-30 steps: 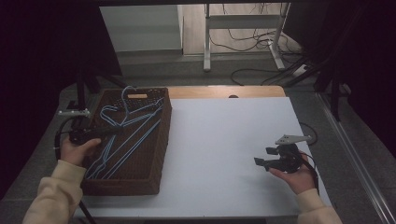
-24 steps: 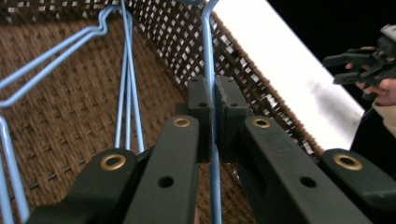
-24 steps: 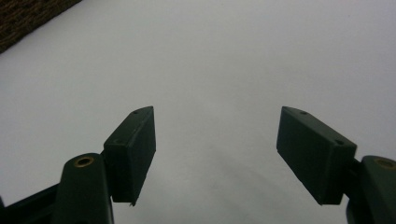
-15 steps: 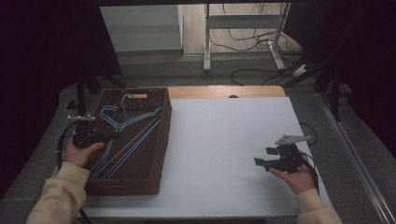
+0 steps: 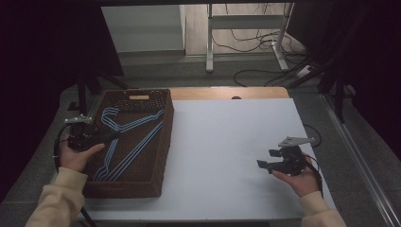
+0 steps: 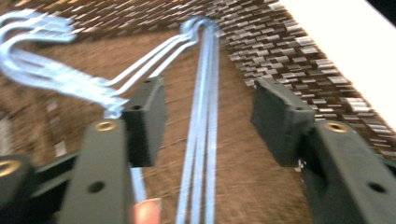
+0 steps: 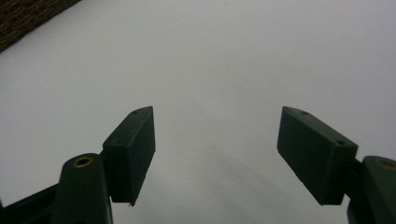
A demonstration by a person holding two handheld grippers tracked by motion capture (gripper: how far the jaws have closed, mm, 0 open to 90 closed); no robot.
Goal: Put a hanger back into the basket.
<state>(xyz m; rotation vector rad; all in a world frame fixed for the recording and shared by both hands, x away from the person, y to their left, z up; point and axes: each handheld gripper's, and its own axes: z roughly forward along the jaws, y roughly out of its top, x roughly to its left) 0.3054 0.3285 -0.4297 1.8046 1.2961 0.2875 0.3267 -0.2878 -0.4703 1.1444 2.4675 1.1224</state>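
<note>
Several blue wire hangers (image 5: 135, 137) lie stacked in a brown wicker basket (image 5: 166, 142) at the table's left. My left gripper (image 5: 112, 136) reaches in over the basket's left rim. In the left gripper view its jaws have just been opening and now stand apart around the hangers' long bars (image 6: 201, 140), with a gap on both sides; the hooks (image 6: 42, 70) curl off to the left above the basket's weave (image 6: 280, 51). My right gripper (image 5: 265, 163) rests low over the white table at the right, open (image 7: 217, 154), with nothing between its pads.
The white tabletop (image 5: 227, 142) stretches between the basket and the right hand. A corner of the basket (image 7: 23, 14) shows far off in the right gripper view. A desk frame and cables stand on the floor beyond the table's far edge.
The left gripper's jaws have opened and let go of the hangers, which have settled in the basket. The left hand shifted slightly toward the basket's left rim. The right hand has stayed still.
</note>
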